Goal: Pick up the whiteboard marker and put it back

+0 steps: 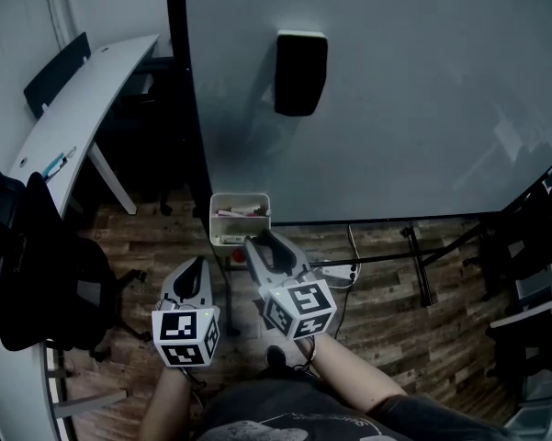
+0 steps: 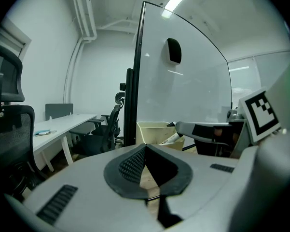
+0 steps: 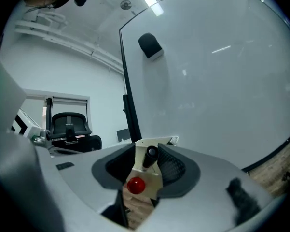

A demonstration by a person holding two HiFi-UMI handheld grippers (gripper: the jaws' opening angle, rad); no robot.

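Note:
A small white basket (image 1: 240, 199) hangs at the whiteboard's (image 1: 395, 108) bottom edge with markers (image 1: 240, 212) in it. My right gripper (image 1: 268, 244) hovers right at the basket's front, jaws a little apart. In the right gripper view a black marker end (image 3: 150, 155) and a red cap (image 3: 136, 185) show in the gap of the right gripper (image 3: 147, 149), the black one close to the right pad, neither clamped. The left gripper (image 1: 194, 267) hangs lower left of the basket, shut on nothing; the left gripper (image 2: 145, 149) view shows the basket (image 2: 152, 127) ahead.
A black eraser (image 1: 300, 72) sticks on the whiteboard. A white desk (image 1: 73, 127) runs along the left, with dark office chairs (image 1: 37, 274) beside it. The board's stand legs (image 1: 418, 265) and a power strip (image 1: 335, 271) lie on the wooden floor.

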